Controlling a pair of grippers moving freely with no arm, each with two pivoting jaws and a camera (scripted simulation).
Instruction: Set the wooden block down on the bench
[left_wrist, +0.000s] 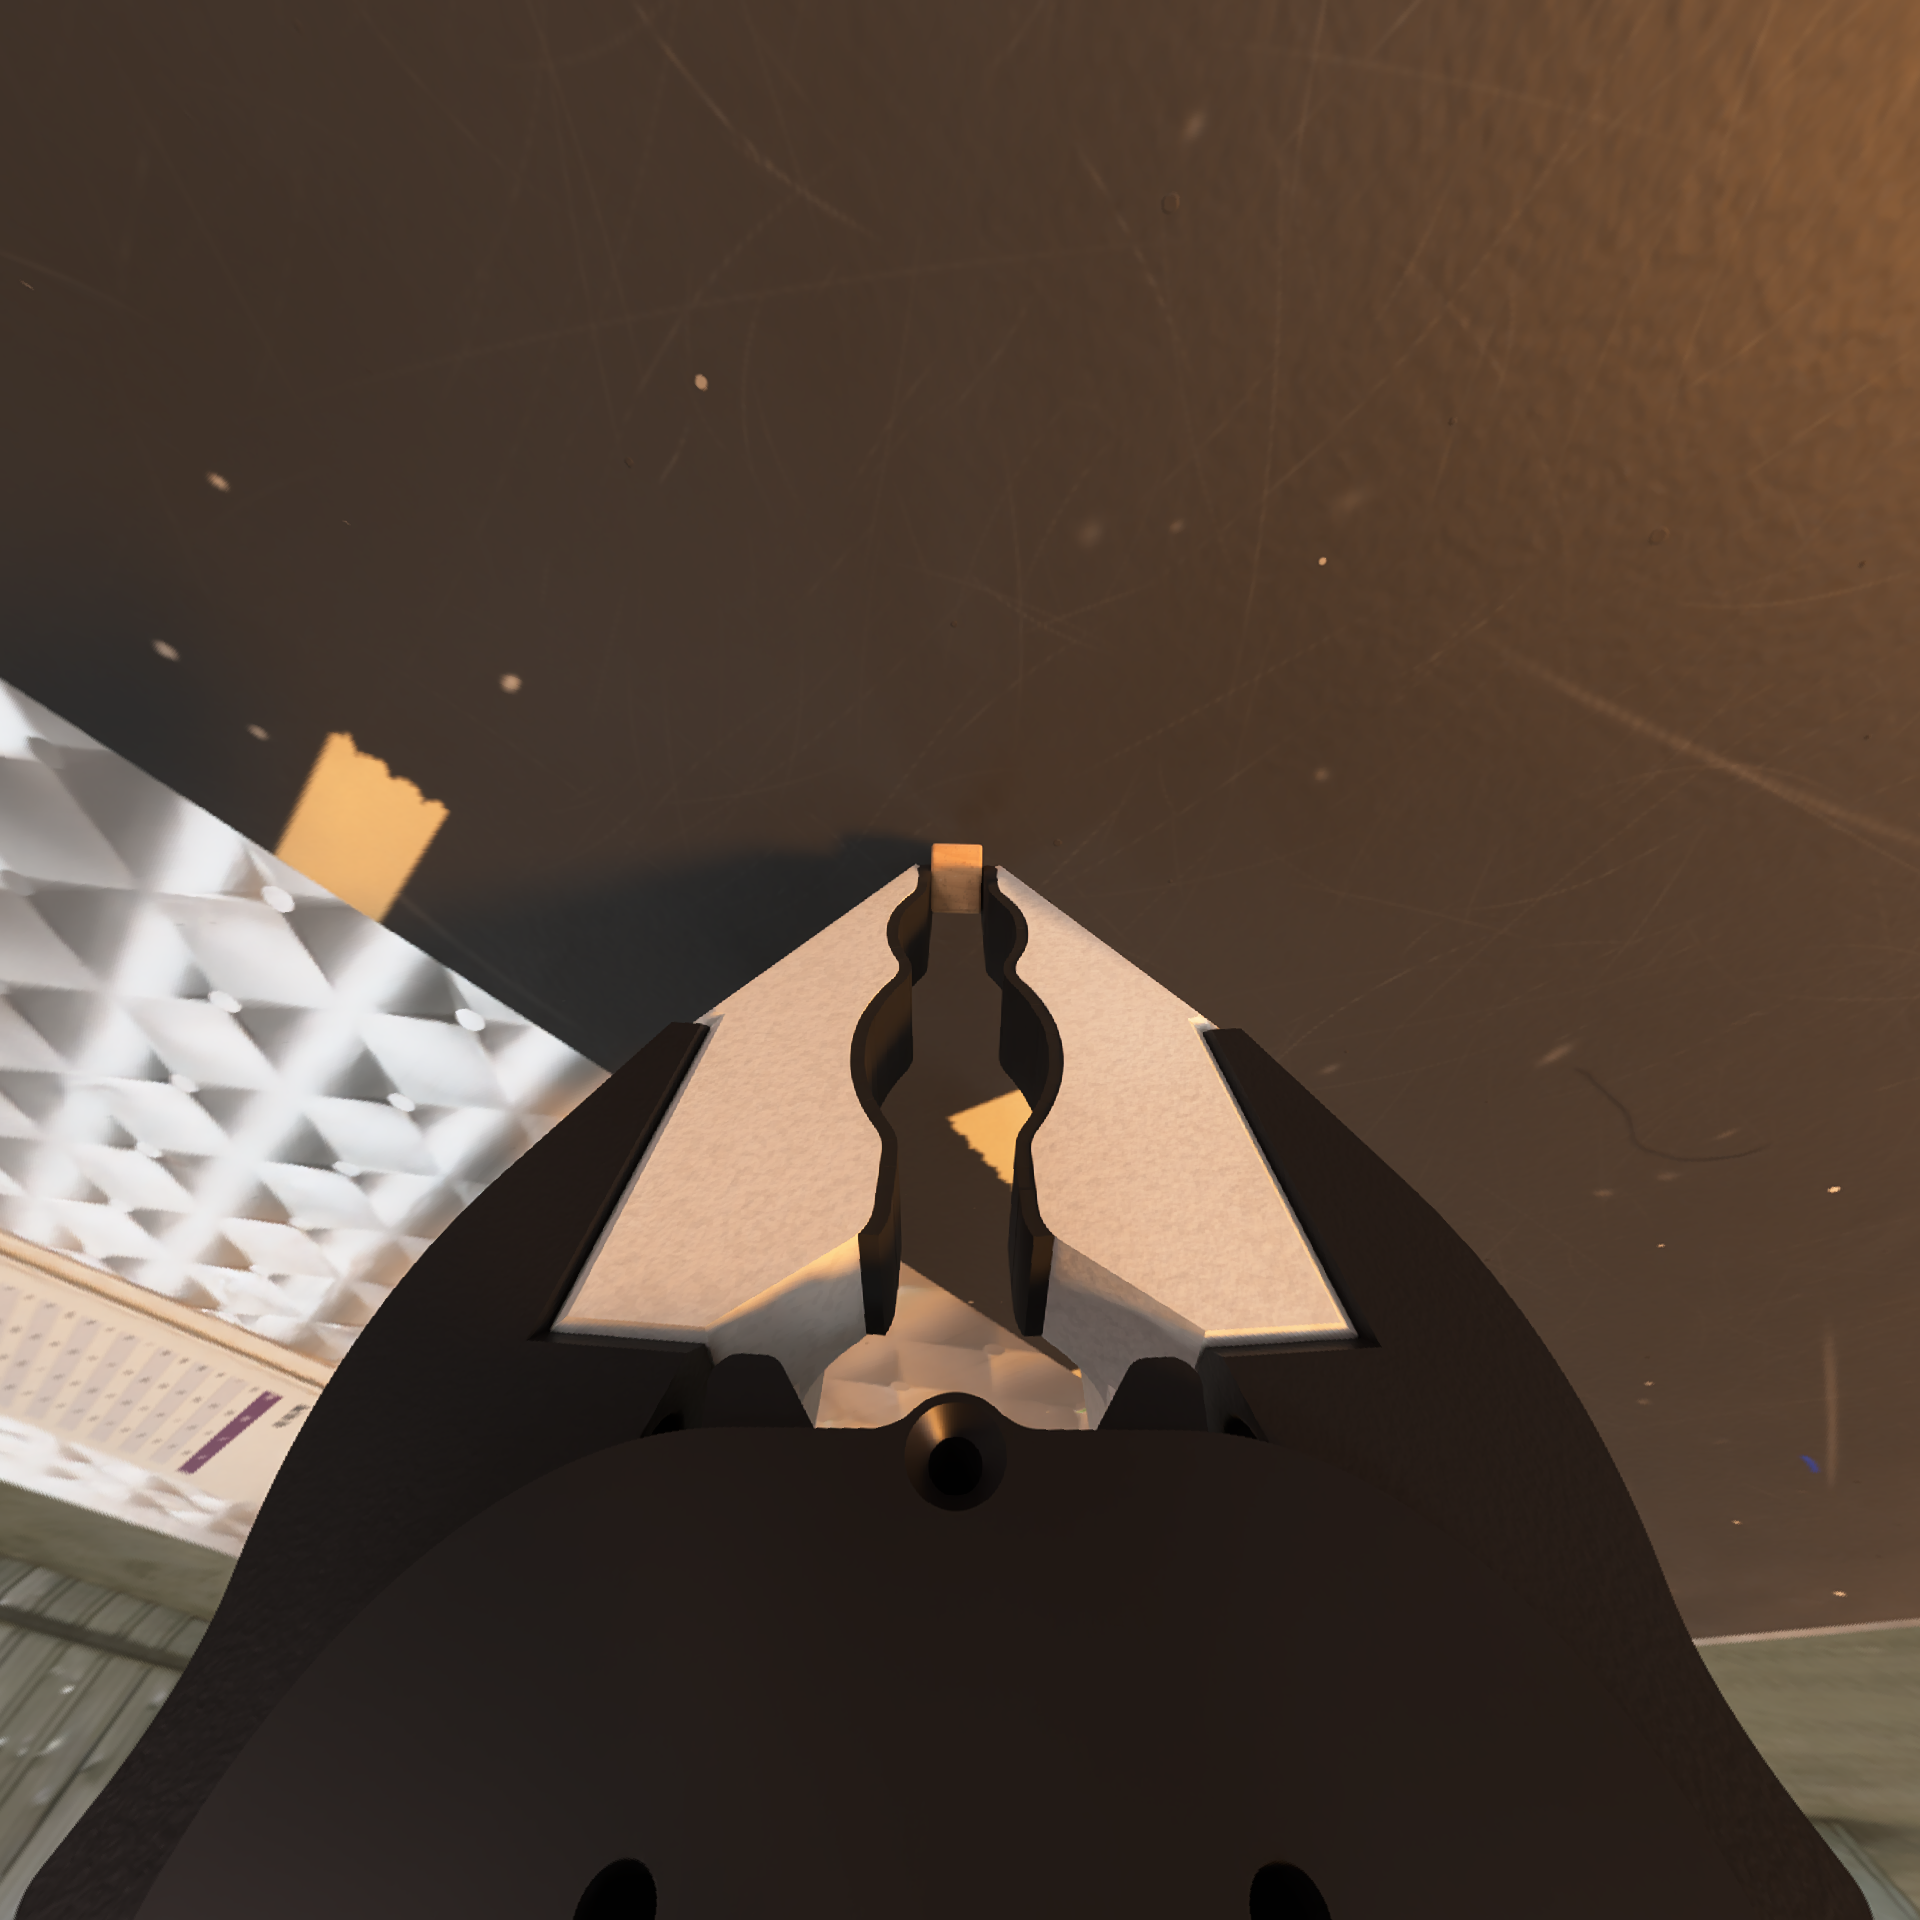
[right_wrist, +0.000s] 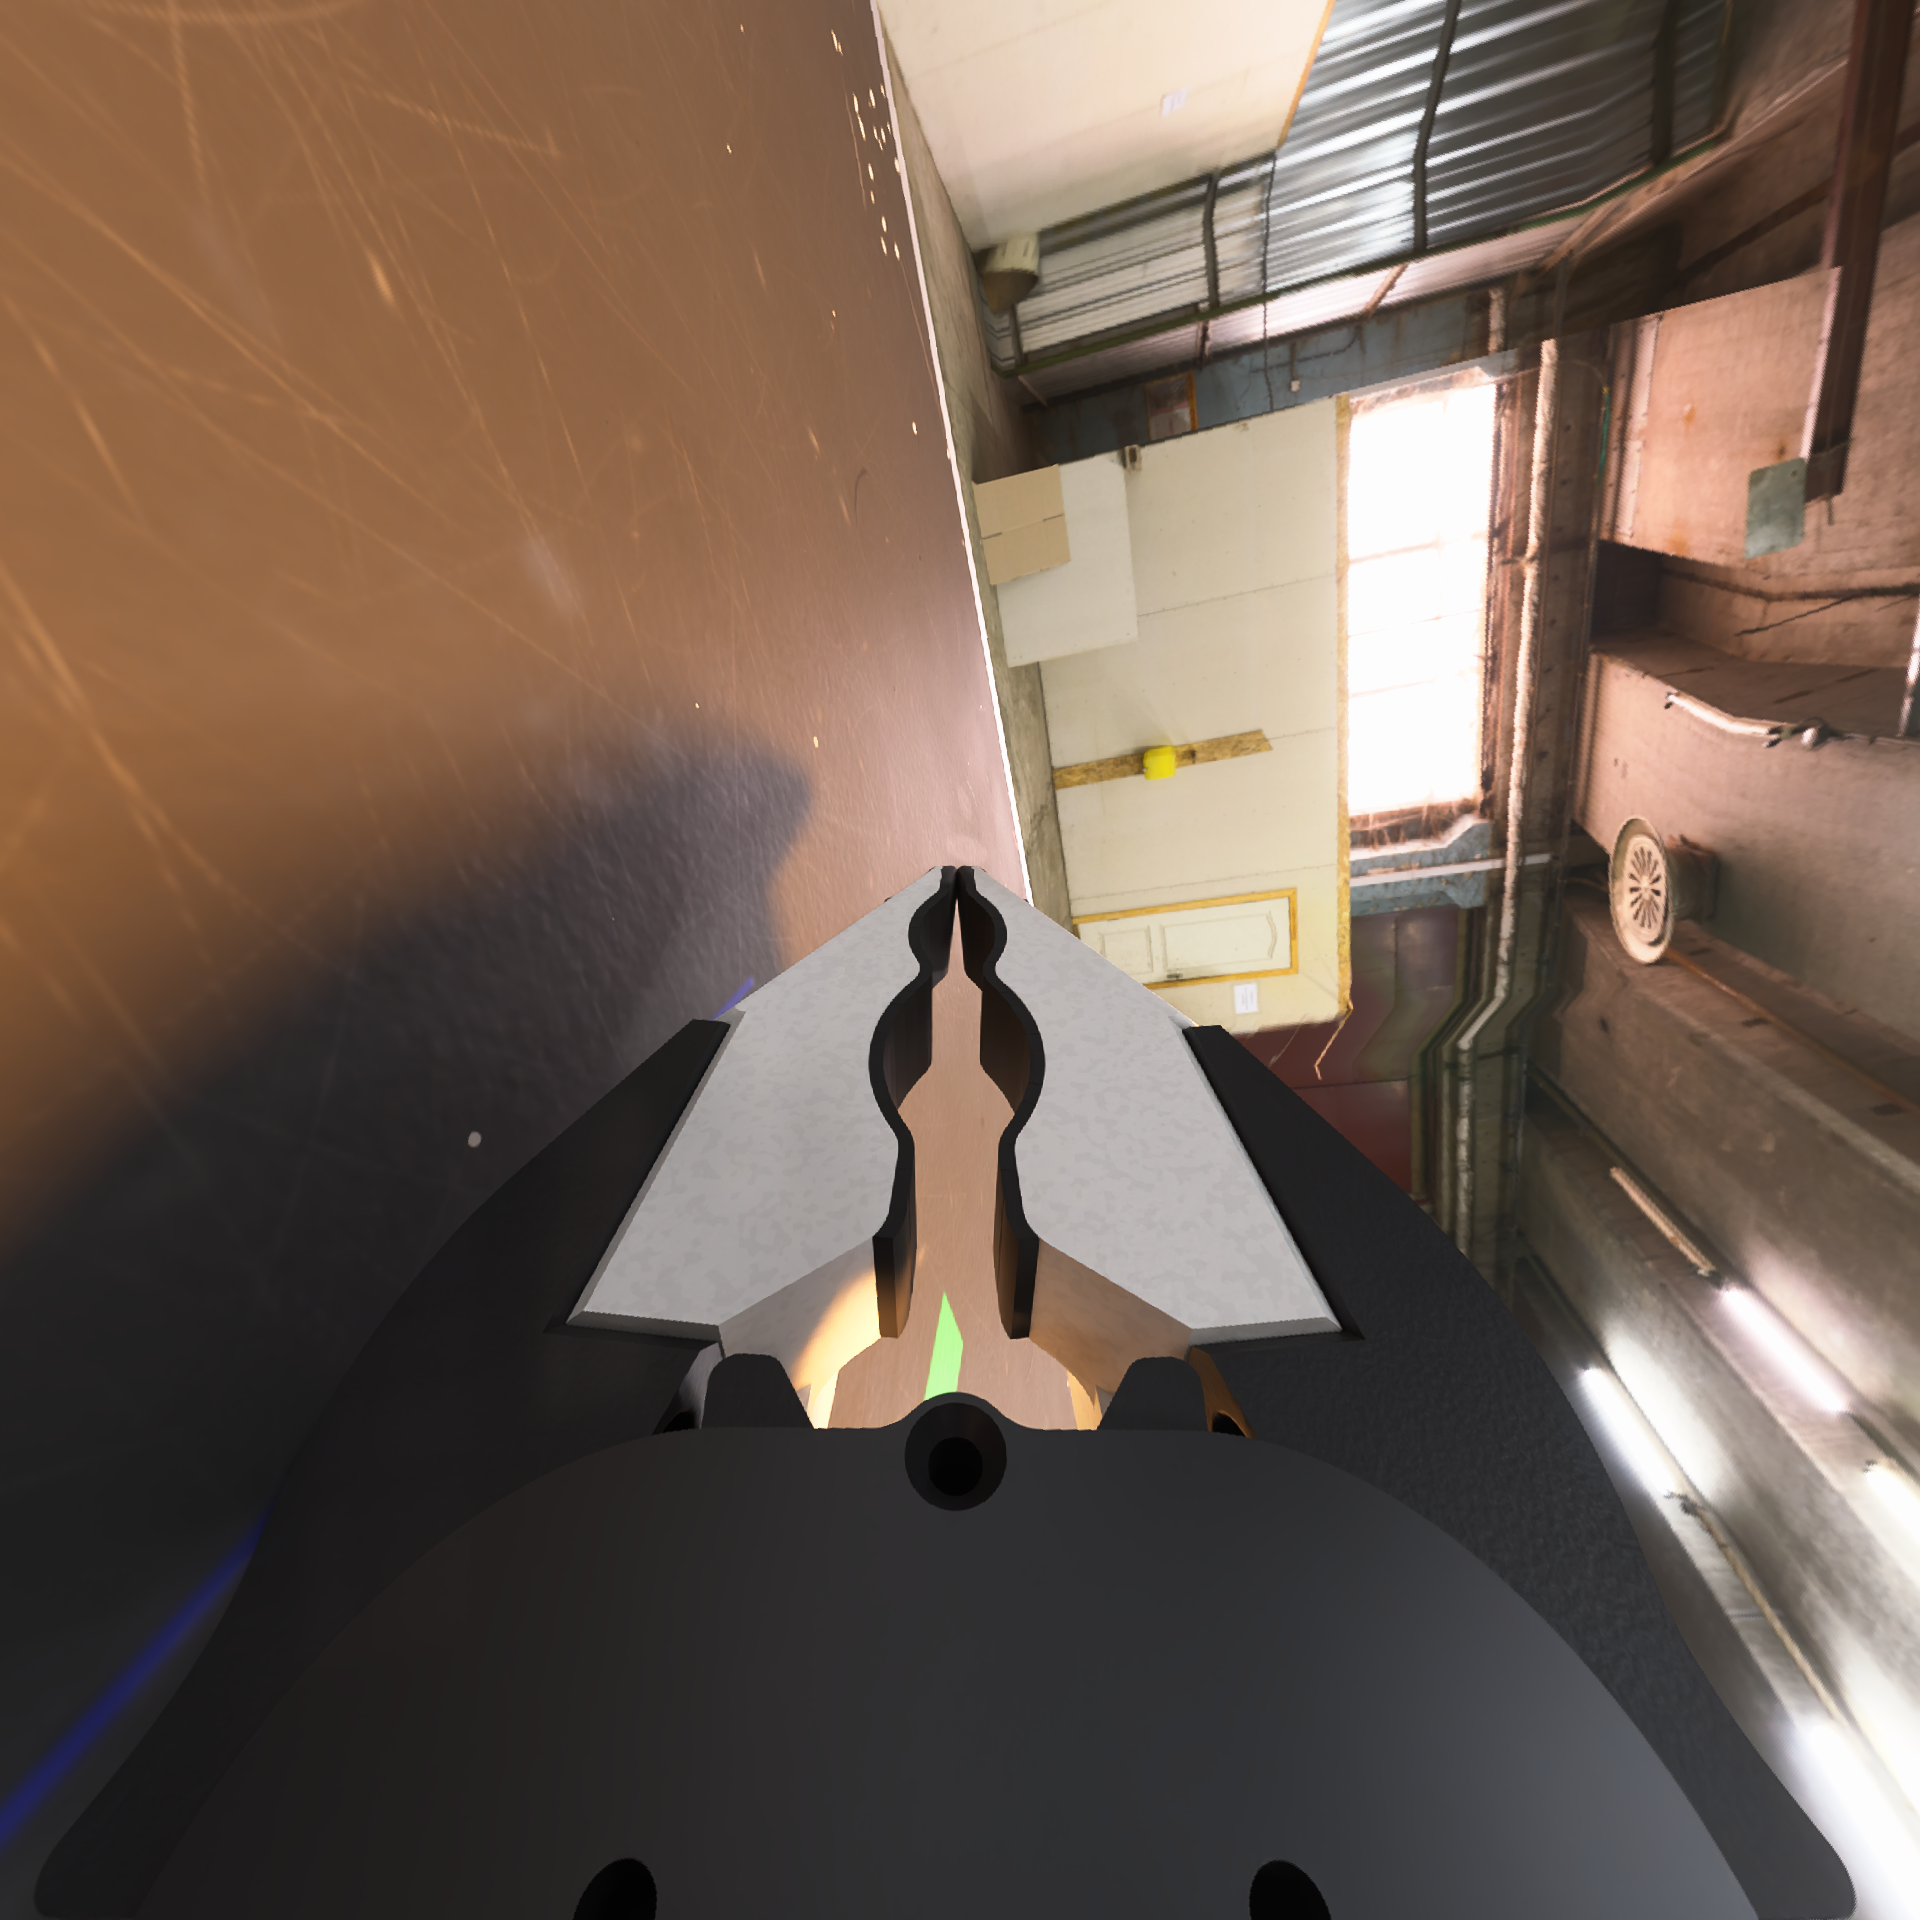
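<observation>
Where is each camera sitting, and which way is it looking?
Left wrist view: sits on the left gripper, looking along its fingers down at the scratched brown bench; the fingertips pinch the small wooden block, with tape pieces nearby.
Right wrist view: sits on the right gripper, turned sideways, looking along the bench toward a workshop wall with a bright window; its fingertips are closed on nothing.
Shared: both show the same scratched bench; neither shows the other gripper.

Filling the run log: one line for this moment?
left gripper: shut on wooden block | block: over bench, contact unclear | right gripper: shut, empty
</observation>
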